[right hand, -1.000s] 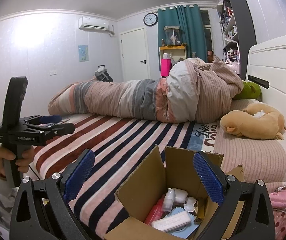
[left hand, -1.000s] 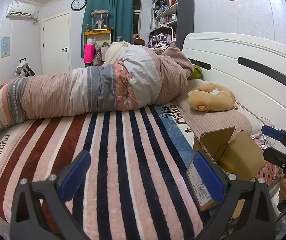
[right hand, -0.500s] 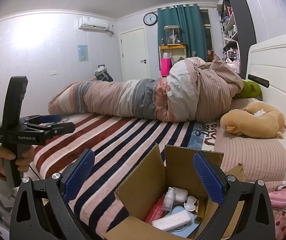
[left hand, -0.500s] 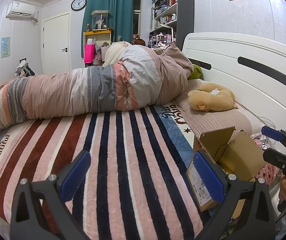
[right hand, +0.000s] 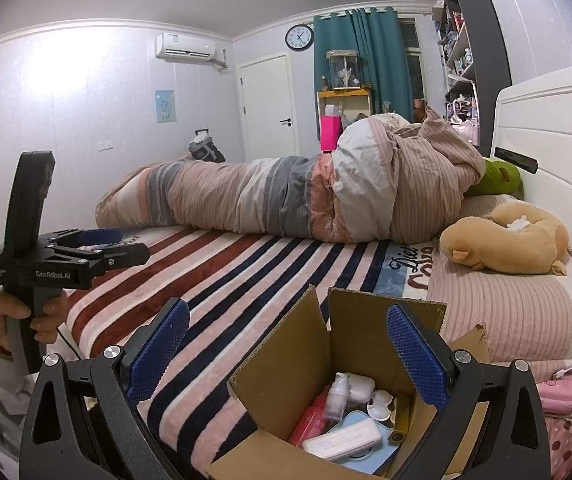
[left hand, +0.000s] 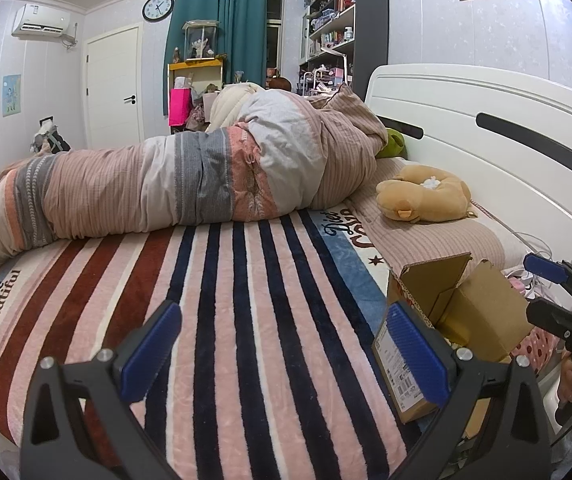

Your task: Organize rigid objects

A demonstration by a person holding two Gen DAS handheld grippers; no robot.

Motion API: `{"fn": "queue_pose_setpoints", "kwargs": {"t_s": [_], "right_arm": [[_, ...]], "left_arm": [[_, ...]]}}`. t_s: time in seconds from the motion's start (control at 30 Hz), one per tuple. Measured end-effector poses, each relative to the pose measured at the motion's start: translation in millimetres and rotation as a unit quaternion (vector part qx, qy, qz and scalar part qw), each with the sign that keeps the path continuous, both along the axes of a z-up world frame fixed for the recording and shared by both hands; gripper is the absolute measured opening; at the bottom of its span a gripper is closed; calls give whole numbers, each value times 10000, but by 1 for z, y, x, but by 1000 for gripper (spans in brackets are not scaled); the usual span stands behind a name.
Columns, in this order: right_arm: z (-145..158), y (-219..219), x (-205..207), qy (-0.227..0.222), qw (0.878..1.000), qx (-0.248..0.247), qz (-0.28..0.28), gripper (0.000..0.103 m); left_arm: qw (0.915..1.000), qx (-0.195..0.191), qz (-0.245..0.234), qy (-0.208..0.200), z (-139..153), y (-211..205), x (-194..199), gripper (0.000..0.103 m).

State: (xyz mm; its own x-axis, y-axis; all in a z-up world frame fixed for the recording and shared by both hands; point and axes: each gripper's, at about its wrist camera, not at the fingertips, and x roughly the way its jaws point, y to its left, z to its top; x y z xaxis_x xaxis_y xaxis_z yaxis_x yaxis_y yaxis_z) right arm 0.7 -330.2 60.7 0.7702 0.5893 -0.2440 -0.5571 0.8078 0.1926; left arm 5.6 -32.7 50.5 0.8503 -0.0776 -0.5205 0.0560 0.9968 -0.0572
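An open cardboard box (right hand: 286,376) sits on the near right edge of the striped bed and also shows in the left wrist view (left hand: 461,320). Inside lie a white flat case (right hand: 341,442), a small spray bottle (right hand: 335,394), a pink tube (right hand: 311,416) and a white earbud case (right hand: 361,386). My right gripper (right hand: 286,352) is open and empty just above the box. My left gripper (left hand: 282,352) is open and empty over the striped blanket, left of the box; it also shows in the right wrist view (right hand: 98,240).
A rolled quilt (left hand: 174,184) lies across the far side of the bed. A tan plush toy (left hand: 425,196) rests on the pillow by the white headboard (left hand: 485,152). A pink case and cables (right hand: 561,392) lie right of the box.
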Motion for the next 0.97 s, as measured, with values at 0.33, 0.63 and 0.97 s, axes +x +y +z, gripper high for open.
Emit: {"fn": "queue_pose_setpoints", "kwargs": {"t_s": [0.33,0.63,0.97], "right_arm": [[0,0,0,11,10000,10,-7,99],[-4,0,-1,18,10000,7,-23,99],[-3,0,0,31,10000,15,-22,99]], "left_arm": [[10000,3,4,-1,0,0,0,102],[10000,2,-9,1,0,1,0,102],[10000,9,0,7,-1,1,0,102]]}}
